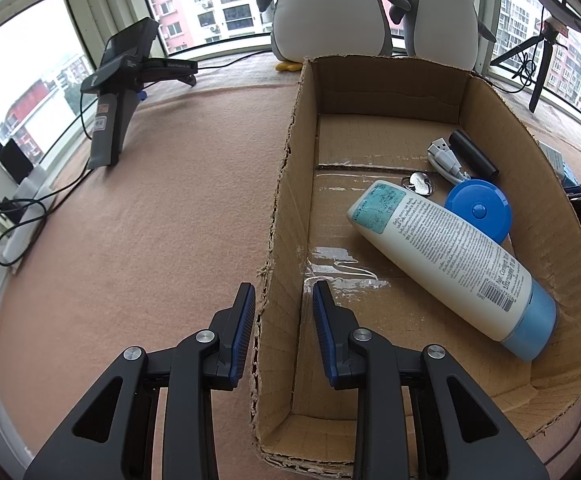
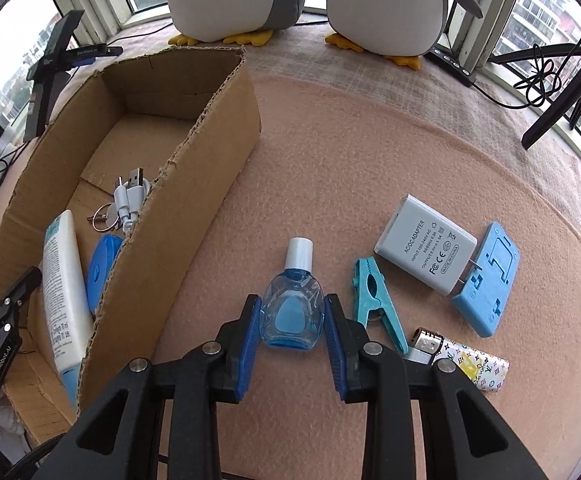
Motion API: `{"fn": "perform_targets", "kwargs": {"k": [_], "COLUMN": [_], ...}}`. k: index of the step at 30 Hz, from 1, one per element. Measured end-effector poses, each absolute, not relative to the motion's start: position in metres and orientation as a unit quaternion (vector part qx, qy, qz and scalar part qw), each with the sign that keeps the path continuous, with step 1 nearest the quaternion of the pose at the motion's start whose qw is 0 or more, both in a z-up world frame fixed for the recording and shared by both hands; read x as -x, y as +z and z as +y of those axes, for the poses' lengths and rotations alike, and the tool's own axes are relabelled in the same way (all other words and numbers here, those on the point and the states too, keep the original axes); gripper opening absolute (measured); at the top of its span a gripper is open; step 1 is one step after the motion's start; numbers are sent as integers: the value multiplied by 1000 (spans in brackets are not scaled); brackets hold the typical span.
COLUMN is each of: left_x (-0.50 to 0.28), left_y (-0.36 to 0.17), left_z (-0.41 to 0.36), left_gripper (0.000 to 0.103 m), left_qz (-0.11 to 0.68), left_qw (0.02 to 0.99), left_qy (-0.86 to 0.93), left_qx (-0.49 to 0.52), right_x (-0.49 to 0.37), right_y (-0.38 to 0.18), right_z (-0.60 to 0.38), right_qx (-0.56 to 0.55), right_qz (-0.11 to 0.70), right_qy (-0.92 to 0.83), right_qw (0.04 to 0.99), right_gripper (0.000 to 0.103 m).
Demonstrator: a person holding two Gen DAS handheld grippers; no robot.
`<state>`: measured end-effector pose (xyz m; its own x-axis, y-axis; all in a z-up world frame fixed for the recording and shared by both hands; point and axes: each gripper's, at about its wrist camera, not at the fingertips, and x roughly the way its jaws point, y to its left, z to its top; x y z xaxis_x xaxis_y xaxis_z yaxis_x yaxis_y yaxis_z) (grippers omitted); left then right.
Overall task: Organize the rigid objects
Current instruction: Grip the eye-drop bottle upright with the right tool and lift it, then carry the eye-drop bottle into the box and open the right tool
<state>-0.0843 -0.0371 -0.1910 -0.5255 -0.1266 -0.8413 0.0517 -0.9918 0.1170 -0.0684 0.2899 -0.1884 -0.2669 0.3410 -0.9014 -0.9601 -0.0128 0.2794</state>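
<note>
In the left wrist view the left gripper (image 1: 284, 308) straddles the left wall of the box (image 1: 286, 184), one finger outside and one inside, with a narrow gap and no visible grip on the cardboard; inside the box a tube (image 1: 450, 264) lies diagonally with its blue cap toward the near right corner; a blue tape measure (image 1: 480, 210) sits just behind it, touching it; a key ring (image 1: 418, 184), a white cable (image 1: 446, 160) and a black cylinder (image 1: 474, 154) lie near the right wall; two plush penguins (image 1: 330, 8) stand beyond the far wall. In the right wrist view the right gripper (image 2: 292, 318) has its fingers set around the bottle (image 2: 292, 316), pads close at each side though whether they press it I cannot tell; the bottle lies on the cloth (image 2: 350, 152) near its front edge, cap pointing away, right of the box; a teal clip (image 2: 376, 300) lies just right of it; an adapter (image 2: 426, 244) touches a blue stand (image 2: 488, 280) with its prongs; a lighter (image 2: 458, 360) lies nearest the front right.
</note>
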Motion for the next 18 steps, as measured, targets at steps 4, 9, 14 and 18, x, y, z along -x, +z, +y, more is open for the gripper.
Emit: {"fn": "perform_targets", "kwargs": {"k": [4,9,14,18], "left_x": [84,84,84,84], "left_y": [-191,-191,-192,-192], "left_z": [-37,-37,-38,-37], "left_gripper": [27,27,27,27], "left_qz": [-38,-37,-35,-33], "left_qw": [51,51,49,48], "left_qy": [-873,-873,-873,-873], "left_qx": [-484,-484,-484,-484], "right_x": [62,55,61,87], "right_y": [-185,-164,-127,-101], "right_z": [281,267,254,242], "right_qx": [298,272,231,223], "right_qz": [495,495,488,467], "right_qy": [634,643,679,719], "right_qw": [514,518,498,464], "right_gripper": [28,28,28,28]}}
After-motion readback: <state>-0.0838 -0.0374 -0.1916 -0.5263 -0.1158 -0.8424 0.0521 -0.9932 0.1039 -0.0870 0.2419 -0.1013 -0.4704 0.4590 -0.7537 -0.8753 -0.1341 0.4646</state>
